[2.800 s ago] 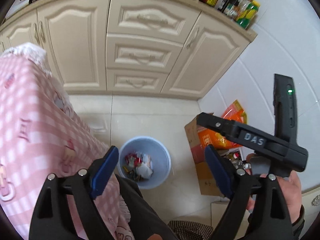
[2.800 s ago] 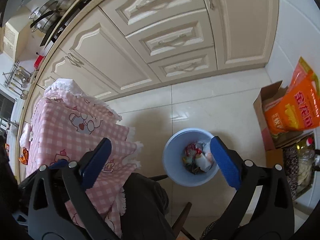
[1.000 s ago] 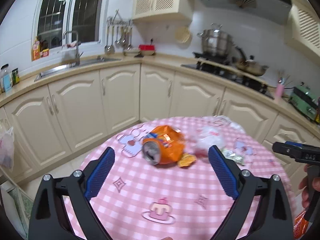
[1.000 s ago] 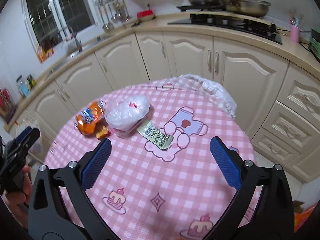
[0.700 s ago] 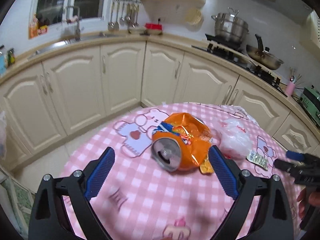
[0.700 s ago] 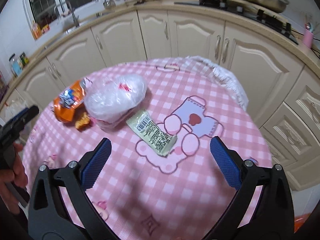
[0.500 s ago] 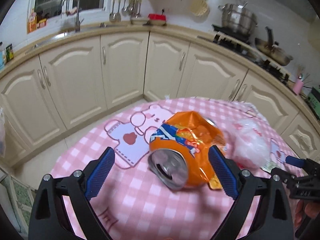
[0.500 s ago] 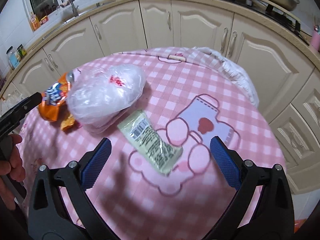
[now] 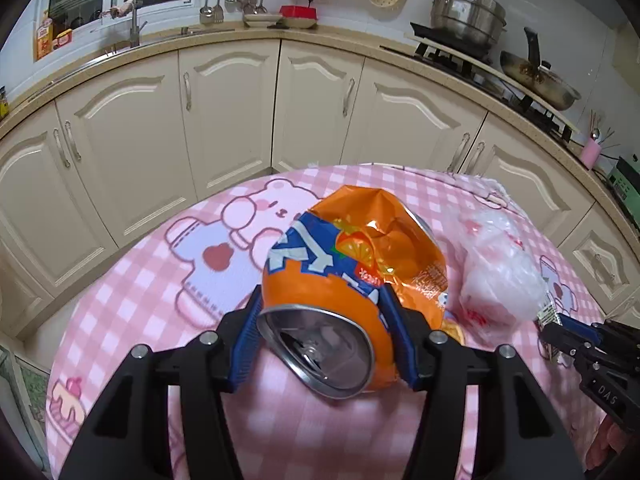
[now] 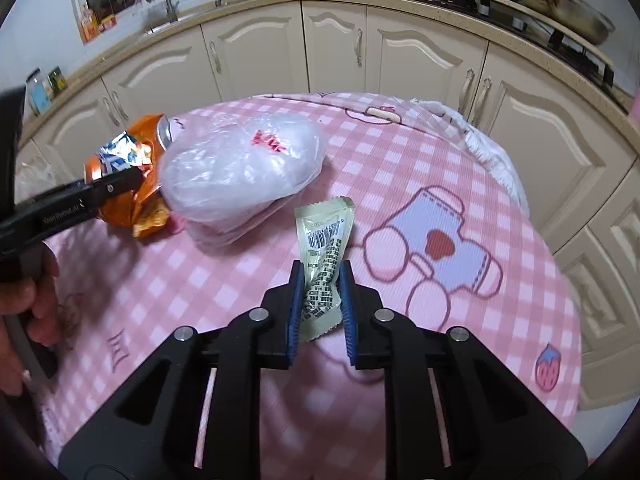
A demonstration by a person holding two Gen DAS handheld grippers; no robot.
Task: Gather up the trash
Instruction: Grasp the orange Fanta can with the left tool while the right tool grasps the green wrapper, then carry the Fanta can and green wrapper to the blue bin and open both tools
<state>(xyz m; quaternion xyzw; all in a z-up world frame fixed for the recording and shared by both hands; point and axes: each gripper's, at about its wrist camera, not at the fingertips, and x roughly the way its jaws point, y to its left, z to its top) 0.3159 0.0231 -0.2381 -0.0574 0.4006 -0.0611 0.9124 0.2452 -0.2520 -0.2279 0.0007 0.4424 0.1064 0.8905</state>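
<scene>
My left gripper (image 9: 320,300) is shut on a crushed orange soda can (image 9: 352,276) that lies on the pink checked tablecloth (image 9: 160,280); the can also shows in the right wrist view (image 10: 124,160). My right gripper (image 10: 321,276) is shut on a pale green sachet wrapper (image 10: 324,248) with a barcode, on the table. A crumpled clear plastic bag (image 10: 244,172) lies between the can and the wrapper; it also shows in the left wrist view (image 9: 496,272).
A small orange snack wrapper (image 10: 150,220) lies beside the can. Cream kitchen cabinets (image 9: 224,104) curve behind the round table. A stove with pots (image 9: 468,28) stands at the back right, a sink (image 9: 132,36) at the back left.
Both grippers turned from the floor bin to the table, moved in and shut: the left on the can, the right on the wrapper.
</scene>
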